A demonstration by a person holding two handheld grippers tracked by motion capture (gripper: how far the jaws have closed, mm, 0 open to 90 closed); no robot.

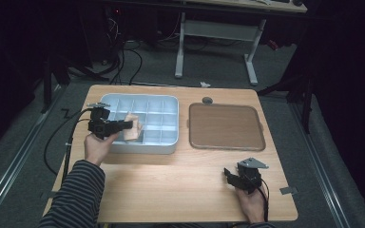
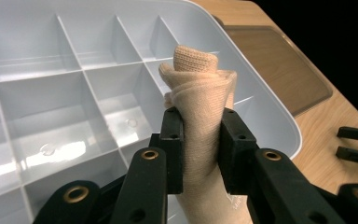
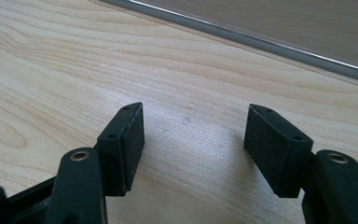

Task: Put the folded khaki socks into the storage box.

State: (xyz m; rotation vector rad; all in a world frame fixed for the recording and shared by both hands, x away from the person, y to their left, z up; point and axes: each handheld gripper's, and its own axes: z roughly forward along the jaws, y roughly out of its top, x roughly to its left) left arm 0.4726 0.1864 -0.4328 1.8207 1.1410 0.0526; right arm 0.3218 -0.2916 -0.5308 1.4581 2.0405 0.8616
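The left claw [image 2: 200, 154] grips a rolled beige knitted cloth [image 2: 200, 107] above the pale blue compartmented plastic tray [image 1: 145, 148], near the table's far-left corner; release remains. The right claw [image 3: 193, 149] rests wide, holding nothing.

My left gripper [image 2: 200, 140] covers the middle of the beige sock [image 2: 200, 88], whose lower end runs past the frame's bottom edge. Behind the sock, one compartment of the tray [image 2: 51, 107] is hidden.
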